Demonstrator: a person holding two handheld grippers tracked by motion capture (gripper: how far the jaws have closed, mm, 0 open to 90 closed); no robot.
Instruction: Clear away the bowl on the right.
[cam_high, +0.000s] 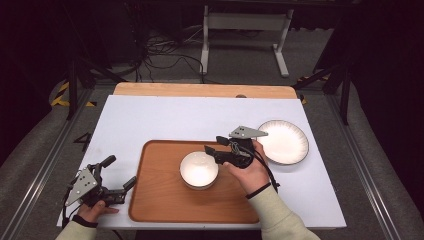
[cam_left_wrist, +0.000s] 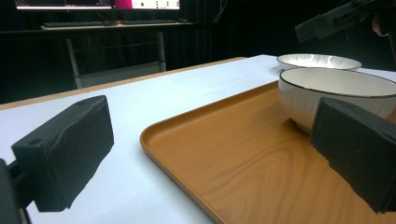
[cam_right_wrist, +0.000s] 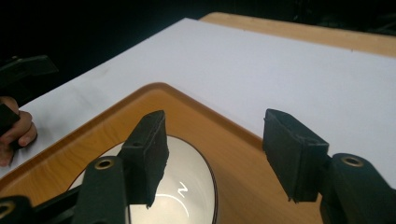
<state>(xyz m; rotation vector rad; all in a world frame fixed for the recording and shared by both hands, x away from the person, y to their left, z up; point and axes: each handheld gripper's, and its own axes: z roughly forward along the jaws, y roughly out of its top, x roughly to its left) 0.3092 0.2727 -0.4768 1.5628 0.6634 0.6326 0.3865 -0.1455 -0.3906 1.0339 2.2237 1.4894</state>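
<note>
The right gripper (cam_high: 214, 145) has its jaws apart and holding nothing, one pad above the near-right rim of the bowl (cam_high: 199, 170) and the other over bare tray just outside it; in the right gripper view the pads (cam_right_wrist: 150, 151) straddle that rim without touching it. The bowl sits upright near the middle of the tray (cam_high: 155, 200), a wooden tray lying on the white table (cam_high: 150, 115), and looks empty. It appears to be glazed ceramic with a thin dark-lined lip, so it is likely stiff, fairly heavy for its size, slick under the pads and apt to chip if knocked or dropped. The sound hold would be on the rim wall, one pad inside and one outside, pushed down far enough to bite below the lip, then a level lift. A plate (cam_high: 283, 141) of the same ware lies on the table just right of the tray, beside the right hand (cam_high: 252, 172). The left gripper (cam_high: 121, 173) rests at the tray's left edge, jaws also wide and empty, one over the table and one over the tray, well apart from the bowl
</note>
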